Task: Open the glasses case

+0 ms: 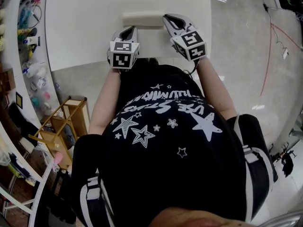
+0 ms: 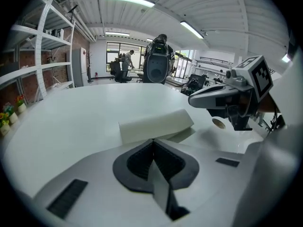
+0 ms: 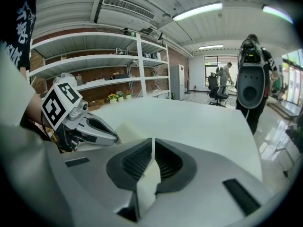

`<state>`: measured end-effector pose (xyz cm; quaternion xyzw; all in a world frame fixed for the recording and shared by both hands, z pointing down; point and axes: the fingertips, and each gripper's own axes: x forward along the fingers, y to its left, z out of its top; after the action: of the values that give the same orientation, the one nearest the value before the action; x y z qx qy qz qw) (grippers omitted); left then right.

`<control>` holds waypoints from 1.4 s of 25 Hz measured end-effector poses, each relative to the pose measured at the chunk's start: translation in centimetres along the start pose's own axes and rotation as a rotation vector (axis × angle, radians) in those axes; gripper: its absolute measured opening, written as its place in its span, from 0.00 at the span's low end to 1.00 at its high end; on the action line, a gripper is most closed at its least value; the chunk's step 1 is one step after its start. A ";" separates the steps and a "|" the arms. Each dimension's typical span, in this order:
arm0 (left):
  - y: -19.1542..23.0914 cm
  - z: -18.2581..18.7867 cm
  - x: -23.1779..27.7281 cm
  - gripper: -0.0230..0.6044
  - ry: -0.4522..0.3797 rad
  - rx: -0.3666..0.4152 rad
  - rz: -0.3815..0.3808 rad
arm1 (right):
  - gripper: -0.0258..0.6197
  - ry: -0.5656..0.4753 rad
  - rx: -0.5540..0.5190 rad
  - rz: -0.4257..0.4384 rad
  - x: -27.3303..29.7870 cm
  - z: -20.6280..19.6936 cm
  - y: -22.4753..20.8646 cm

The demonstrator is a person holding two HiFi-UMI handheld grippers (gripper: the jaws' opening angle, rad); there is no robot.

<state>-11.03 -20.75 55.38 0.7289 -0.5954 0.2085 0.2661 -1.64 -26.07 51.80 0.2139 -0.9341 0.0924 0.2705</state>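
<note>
A cream, closed glasses case (image 1: 143, 19) lies on the white table (image 1: 85, 22), near its front edge. My left gripper (image 1: 129, 29) sits just in front of the case's left part, jaws shut and empty. My right gripper (image 1: 168, 18) is at the case's right end, jaws also shut with nothing between them. In the left gripper view the case (image 2: 156, 124) lies right beyond the closed tips (image 2: 153, 140), and the right gripper (image 2: 196, 100) hovers at its far right end. In the right gripper view only a corner of the case (image 3: 127, 130) shows, beside the left gripper (image 3: 112, 137).
Wall shelves with small items (image 1: 28, 41) run along the left of the head view, and a wooden stool (image 1: 64, 126) stands on the floor below the table. Beyond the table stands a tall black machine (image 2: 158, 60), with people and office chairs farther back.
</note>
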 end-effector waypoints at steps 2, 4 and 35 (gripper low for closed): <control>0.0 0.1 0.2 0.06 0.005 0.005 0.001 | 0.05 0.006 -0.008 0.001 0.1 -0.1 -0.1; 0.0 0.2 0.3 0.06 0.009 0.007 -0.002 | 0.05 0.013 -0.024 0.002 0.2 -0.2 -0.1; -0.2 -0.2 0.5 0.06 0.038 0.025 -0.040 | 0.50 0.234 -0.587 0.133 3.9 -2.9 2.1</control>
<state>-10.73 -20.93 55.83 0.7398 -0.5728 0.2246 0.2722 -4.24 -24.76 56.26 0.0531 -0.8954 -0.1393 0.4196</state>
